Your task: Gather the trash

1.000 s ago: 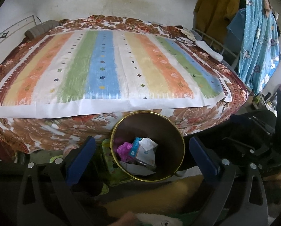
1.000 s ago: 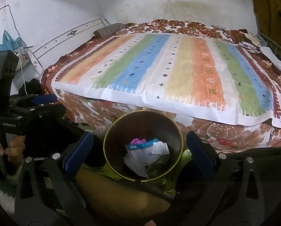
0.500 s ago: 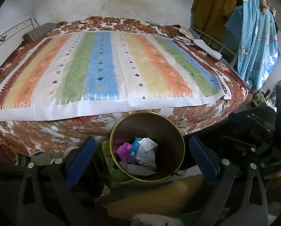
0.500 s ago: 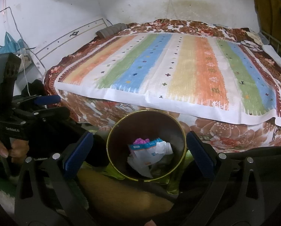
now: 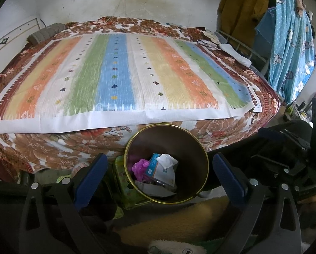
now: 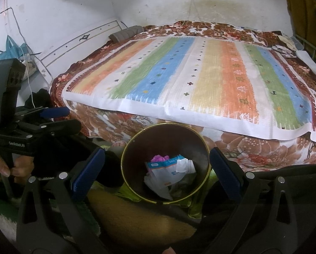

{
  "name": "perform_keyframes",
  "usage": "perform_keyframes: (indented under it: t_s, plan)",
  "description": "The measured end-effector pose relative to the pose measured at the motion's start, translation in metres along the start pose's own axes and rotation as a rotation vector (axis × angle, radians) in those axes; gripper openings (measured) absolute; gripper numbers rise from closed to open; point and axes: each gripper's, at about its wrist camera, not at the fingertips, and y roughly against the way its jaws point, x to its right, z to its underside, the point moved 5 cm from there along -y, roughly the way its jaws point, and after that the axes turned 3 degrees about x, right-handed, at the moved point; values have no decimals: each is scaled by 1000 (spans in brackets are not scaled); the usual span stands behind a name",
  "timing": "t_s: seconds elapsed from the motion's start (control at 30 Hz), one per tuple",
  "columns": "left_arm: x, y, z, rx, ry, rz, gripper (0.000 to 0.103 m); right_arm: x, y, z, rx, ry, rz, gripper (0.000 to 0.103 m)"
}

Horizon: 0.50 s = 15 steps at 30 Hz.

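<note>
Spread wide and holding nothing: left gripper (image 5: 159, 158), hovering above and just short of the bin (image 5: 179, 139), tilted forward and down so as to frame the round mouth between the two blue pads (image 5: 94, 169). Carried, in the right wrist view, by a hand (image 6: 1, 167) closed round the handle at the far left. Likewise gaping and empty: right gripper (image 6: 157, 154), level beside its twin, looking into the same mouth from the other side. Down in the bin, already collected: a crumpled white tissue (image 5: 167, 160) on top of a blue-and-white packet (image 5: 158, 169), with a purple wad (image 5: 140, 167) just beside. Probably all feather-light, soft and crushable; best pinched at a raised fold or a free edge, with little squeeze; likely slick on the packet's film, so better taken at a corner than across the flat face. Probably thin-walled and light as well, the bin, and prone to tipping; best gripped at the gold rim, one pad inside and one outside, rather than round the body. Touching the bin's left side, a green box (image 5: 124, 182). Beyond, close behind the bin, the bed (image 5: 52, 146) under a striped sheet (image 5: 120, 80), bare of loose scraps as far as visible; at its far right corner, small pale items (image 5: 208, 42), too small to identify.
</note>
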Motion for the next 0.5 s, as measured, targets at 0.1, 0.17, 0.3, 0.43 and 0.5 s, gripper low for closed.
perform_keyframes:
  t_s: [0.1,0.17,0.3,0.43,0.5]
  plan:
    - [-2,0,0,2,12,-3,97,0,0,0,-1,2,0,94]
    - [-5,0,1,3,30,0,97,0,0,0,1,1,0,94]
    - [-7,-2,2,-3,35,14,97,-2,0,0,0,0,-1,94]
    - [-8,-3,3,-5,34,8,97,-2,0,0,0,0,-1,94]
    - [-8,-3,3,-4,31,9,97,-2,0,0,0,-2,-1,94]
